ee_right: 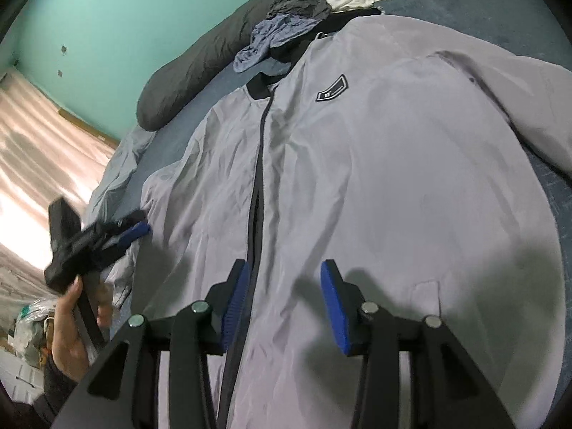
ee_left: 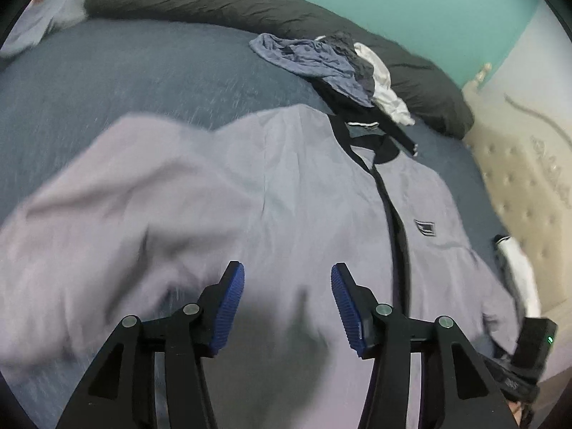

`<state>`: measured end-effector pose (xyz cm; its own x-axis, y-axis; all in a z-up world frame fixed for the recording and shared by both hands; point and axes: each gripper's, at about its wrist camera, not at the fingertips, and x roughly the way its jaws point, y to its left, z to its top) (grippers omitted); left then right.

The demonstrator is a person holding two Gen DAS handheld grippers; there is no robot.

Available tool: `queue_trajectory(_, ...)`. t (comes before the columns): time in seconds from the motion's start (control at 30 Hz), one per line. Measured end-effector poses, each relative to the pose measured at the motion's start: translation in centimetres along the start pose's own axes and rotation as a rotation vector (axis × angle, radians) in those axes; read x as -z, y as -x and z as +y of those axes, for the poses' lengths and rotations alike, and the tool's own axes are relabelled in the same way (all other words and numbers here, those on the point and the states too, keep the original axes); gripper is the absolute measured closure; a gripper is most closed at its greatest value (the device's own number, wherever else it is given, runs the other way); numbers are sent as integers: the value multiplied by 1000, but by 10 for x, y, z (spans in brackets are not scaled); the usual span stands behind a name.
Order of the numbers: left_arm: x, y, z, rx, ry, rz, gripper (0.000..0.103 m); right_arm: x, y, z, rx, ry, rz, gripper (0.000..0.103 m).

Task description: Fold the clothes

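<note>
— Where's the jacket now?

— Flat on the bed, front up, zip closed. Its collar points toward the pillow and the heap of clothes; the hem is down by the person. So its long axis runs straight away from both sets of fingers.

— Are the fingers holding any of it?

— No. The left gripper hangs over the cloth with its fingers apart and nothing between them. The right gripper is the same, released, just above the lower front with the zip right beside its left finger.

— Which one is nearer a sleeve?

— The left, I'd say. From the right camera you see it at the jacket's edge, by the sleeve on that side. The other sleeve lies out past the right gripper, well apart from it.

— So what comes next?

— Probably a sleeve folded inward across the zip line, each hand taking its own side
</note>
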<state>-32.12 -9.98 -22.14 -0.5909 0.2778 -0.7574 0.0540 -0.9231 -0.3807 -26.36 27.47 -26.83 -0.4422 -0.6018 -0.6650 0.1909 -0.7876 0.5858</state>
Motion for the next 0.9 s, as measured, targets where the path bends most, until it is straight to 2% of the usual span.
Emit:
queue_trajectory(0.13, -46, -20, -3, -32, -23, 20, 48, 0, -3, -5, 5, 5, -12, 60)
queue_trajectory(0.23, -82, -37, -11, -91, -88, 27, 48, -1, -5, -8, -22, -4, -12, 60)
queue_trajectory(0.3, -102, -48, -17, -93, -123, 24, 48, -1, -6, -8, -32, 4, -11, 60)
queue_trajectory(0.4, -125, -67, -19, -79, -121, 62, 48, -4, -4, -11, -37, 2, -23, 60)
queue_trajectory(0.47, -137, -78, -22, -96, -134, 64, 48, -6, -3, -14, -42, -8, -29, 60)
queue_trajectory(0.7, -168, -117, -37, -140, -221, 80, 48, -8, -6, -24, -71, -51, -25, 60)
queue_trajectory(0.9, -170, -142, -49, -154, -306, 105, 48, -7, -10, -27, -79, -57, -7, 60)
